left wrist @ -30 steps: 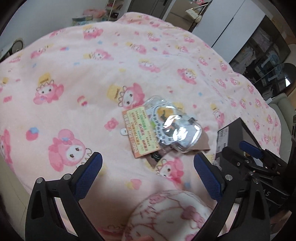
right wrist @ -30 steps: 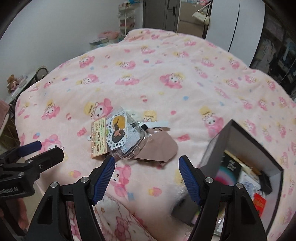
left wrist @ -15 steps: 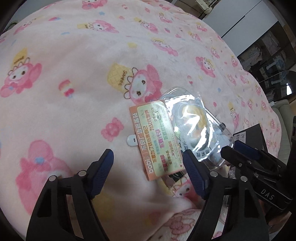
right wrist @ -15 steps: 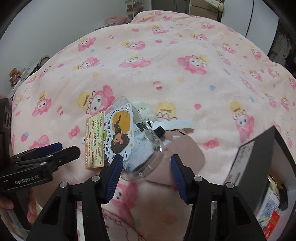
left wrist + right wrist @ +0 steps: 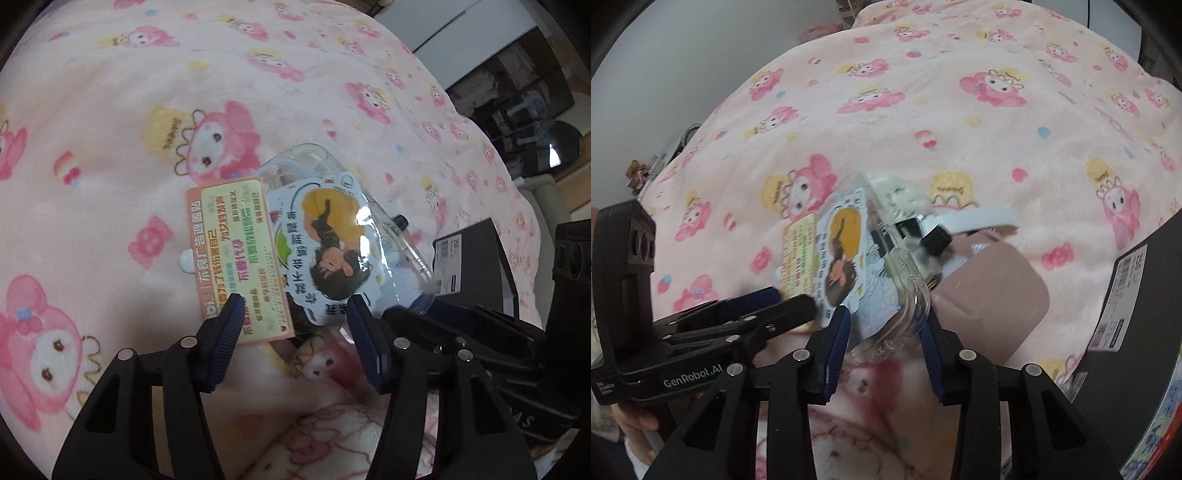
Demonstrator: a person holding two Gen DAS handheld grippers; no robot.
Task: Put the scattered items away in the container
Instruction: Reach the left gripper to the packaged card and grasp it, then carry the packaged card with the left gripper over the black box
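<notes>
Both my grippers have come down onto the small pile on the pink blanket (image 5: 110,110) since a second ago, when they hung well above it with jaws spread wide.

My left gripper (image 5: 293,317) now sits low over the orange card (image 5: 240,254). Its jaws are closing: the left pad lies on the card's near edge, and the right pad stands at the near edge of the clear case (image 5: 332,236) with the cartoon sticker. The card's near corner and the sticker's edge lie between the pads, but I cannot tell that they press on anything yet. A second ago the pile was far ahead of these fingers and looked small; now it fills the middle of the left view.

My right gripper (image 5: 884,332) has dropped onto the case (image 5: 882,295) from the other side. Its jaws are closing too, about half as wide as before, and the case's rounded near corner sits between the blue pads. The pads are just beside the plastic; whether they touch is unclear, as the case is blurred.

Beside the case lie a brown pouch (image 5: 993,291) and a white strip (image 5: 979,216), both still on the blanket. The black box (image 5: 1145,295) stands at the right edge of the right view, closer than before, with the pile near its left side.
</notes>
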